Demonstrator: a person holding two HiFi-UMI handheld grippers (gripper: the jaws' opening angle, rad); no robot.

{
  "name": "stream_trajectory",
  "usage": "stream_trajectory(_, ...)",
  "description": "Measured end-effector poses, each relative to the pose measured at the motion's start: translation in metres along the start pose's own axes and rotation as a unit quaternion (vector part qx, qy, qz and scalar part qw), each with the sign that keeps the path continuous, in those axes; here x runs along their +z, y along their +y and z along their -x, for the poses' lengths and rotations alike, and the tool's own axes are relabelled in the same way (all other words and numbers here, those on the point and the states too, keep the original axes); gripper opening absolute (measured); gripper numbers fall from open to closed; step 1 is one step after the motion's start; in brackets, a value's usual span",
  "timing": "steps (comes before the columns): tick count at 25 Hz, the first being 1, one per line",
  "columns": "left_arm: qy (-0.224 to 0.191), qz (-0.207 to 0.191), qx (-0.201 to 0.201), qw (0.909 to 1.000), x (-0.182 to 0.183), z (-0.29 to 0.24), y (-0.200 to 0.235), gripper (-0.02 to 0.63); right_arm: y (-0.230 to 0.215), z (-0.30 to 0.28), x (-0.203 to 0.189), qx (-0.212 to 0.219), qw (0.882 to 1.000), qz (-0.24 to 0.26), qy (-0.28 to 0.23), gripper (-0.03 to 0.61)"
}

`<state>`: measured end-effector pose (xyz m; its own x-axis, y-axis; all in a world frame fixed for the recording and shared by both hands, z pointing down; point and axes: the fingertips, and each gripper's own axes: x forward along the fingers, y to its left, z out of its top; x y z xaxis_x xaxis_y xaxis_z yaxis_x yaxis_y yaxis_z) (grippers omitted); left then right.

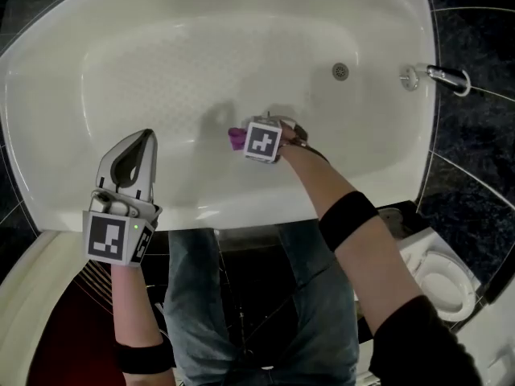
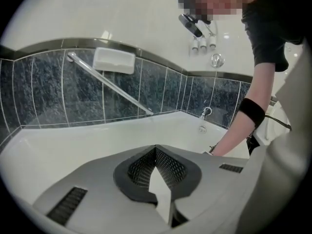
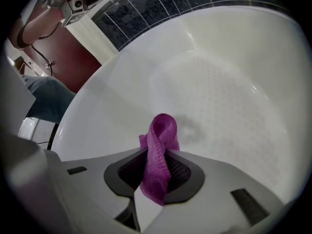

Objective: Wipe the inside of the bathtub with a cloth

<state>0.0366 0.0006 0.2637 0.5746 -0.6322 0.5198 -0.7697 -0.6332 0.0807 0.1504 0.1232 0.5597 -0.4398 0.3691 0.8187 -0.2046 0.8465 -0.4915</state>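
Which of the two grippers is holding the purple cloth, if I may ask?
The right gripper, down inside the bathtub, grips the cloth; the left gripper is empty.

The bathtub (image 1: 48, 79) ran left to right, with its drain (image 1: 340, 71) and tap (image 1: 438, 75) at the right end. The cloth (image 1: 234, 137) sat mid-tub in the right gripper (image 1: 244, 141). The left gripper (image 1: 148, 137) hung over the near-left edge, and a toilet (image 1: 442, 284) stood near right.

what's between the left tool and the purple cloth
Only bare white tub, seen in the head view, between the left tool and the cloth pinched in the right tool.
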Motion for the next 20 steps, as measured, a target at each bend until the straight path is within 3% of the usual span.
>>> stream_trajectory(5, 0.001, 0.003, 0.014, 0.9999, -0.024, 0.038, 0.054, -0.003, 0.031, -0.064, 0.097, 0.029, 0.999, 0.020, -0.004, 0.110)
stream_trajectory(9, 0.003, 0.004, 0.021, 0.9998, -0.045, 0.057, 0.090, -0.003, 0.034, -0.106, 0.149, 0.029, 0.999, 0.020, 0.003, 0.110)
stream_trajectory(14, -0.017, 0.019, 0.013, 0.9996, -0.061, 0.066, 0.111, -0.002, 0.041, -0.159, 0.160, 0.053, 0.998, -0.009, 0.038, 0.110)
stream_trajectory(17, 0.005, 0.015, 0.011, 0.9998, -0.080, 0.069, 0.118, -0.003, 0.040, -0.178, 0.165, 0.051, 0.998, 0.005, 0.033, 0.110)
stream_trajectory(20, 0.014, 0.008, 0.011, 0.9998, -0.092, 0.066, 0.117, -0.003, 0.060, -0.192, 0.143, 0.078, 0.995, 0.004, 0.061, 0.110)
